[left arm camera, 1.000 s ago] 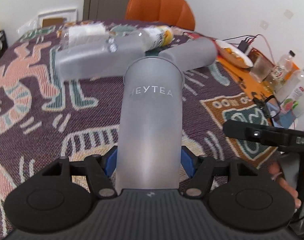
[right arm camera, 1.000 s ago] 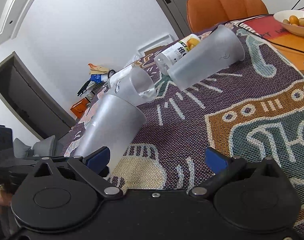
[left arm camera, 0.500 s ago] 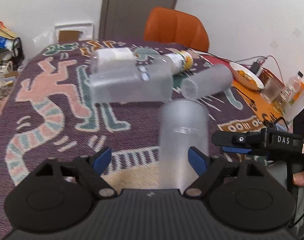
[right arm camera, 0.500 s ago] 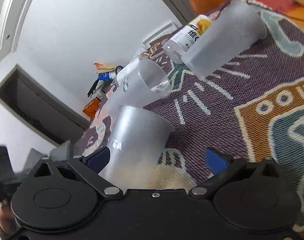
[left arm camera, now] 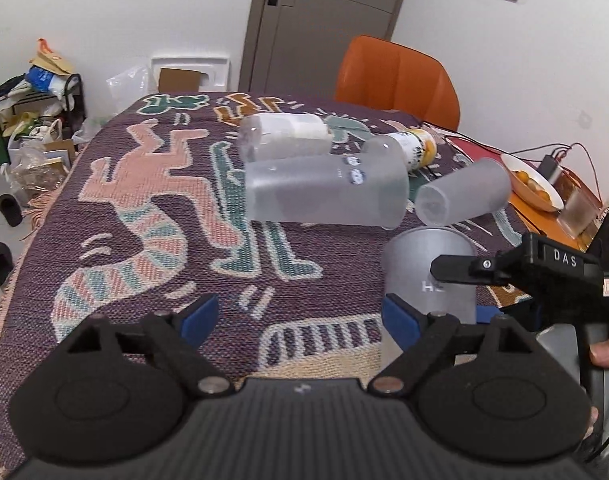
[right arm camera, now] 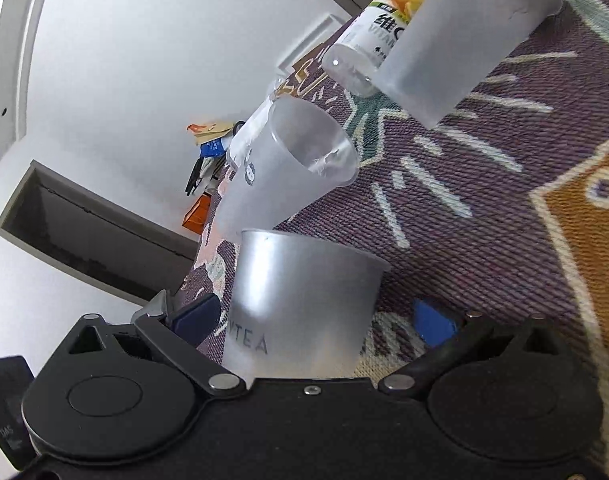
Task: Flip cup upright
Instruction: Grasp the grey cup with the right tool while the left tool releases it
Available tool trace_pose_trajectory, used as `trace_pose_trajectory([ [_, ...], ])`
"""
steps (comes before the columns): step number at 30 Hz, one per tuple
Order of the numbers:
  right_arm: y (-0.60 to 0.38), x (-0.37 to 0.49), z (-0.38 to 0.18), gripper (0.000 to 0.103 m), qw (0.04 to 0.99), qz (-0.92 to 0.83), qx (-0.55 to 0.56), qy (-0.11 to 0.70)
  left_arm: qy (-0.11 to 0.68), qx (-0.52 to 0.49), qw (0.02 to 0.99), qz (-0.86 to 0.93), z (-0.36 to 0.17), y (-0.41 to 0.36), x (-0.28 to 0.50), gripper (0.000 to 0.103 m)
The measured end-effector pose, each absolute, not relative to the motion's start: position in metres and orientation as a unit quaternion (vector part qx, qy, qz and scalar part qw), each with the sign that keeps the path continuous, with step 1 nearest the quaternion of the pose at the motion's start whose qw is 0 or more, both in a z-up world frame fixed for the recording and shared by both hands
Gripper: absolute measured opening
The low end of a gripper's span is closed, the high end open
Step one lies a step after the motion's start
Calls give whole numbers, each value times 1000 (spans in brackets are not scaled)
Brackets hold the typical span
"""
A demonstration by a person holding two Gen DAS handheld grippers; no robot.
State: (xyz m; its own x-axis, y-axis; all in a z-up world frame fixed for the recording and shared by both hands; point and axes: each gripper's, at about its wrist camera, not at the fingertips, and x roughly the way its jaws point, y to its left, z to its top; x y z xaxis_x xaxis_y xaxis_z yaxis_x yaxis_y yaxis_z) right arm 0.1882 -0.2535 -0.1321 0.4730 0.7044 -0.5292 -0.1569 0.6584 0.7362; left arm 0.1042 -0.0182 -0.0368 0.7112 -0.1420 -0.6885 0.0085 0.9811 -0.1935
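Note:
A frosted HEYTEA cup [left arm camera: 428,276] stands mouth-up on the patterned cloth; it also shows in the right wrist view [right arm camera: 300,304]. My left gripper [left arm camera: 300,318] is open and empty, the cup just outside its right finger. My right gripper [right arm camera: 316,320] is open with the cup between its blue pads, not squeezed; its finger [left arm camera: 464,270] crosses the cup in the left wrist view. A second frosted cup [left arm camera: 324,192] lies on its side behind, also seen from the right wrist [right arm camera: 288,168]. A third cup [left arm camera: 462,198] lies on its side too [right arm camera: 460,40].
A clear bottle [left arm camera: 284,136] and a yellow-labelled bottle [left arm camera: 414,148] lie beyond the cups. A bowl of oranges [left arm camera: 532,182], glasses and cables sit at the right edge. An orange chair [left arm camera: 396,76] stands behind the table.
My left gripper let go of the HEYTEA cup and drew back to the left. The cup went from tilted to standing upright, and my right gripper closed in around it.

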Motion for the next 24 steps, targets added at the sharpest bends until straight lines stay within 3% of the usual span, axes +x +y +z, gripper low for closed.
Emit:
trace_pose_trajectory([
  [13,-238,205,-134,103,796,259,326,439,376,-114,919,-31,-43,-1,96,88],
  [15,-236,205,-133,97,801,253,321,438,374,-114,920,-29,-43,-1,94,88],
  [17,-237,205,-133,84,807,242,315,438,372,-115,921,-30,-42,-1,92,88],
  [24,-250,196,-132,82,803,249,333,426,366,-109,924,-38,-39,-5,83,88],
])
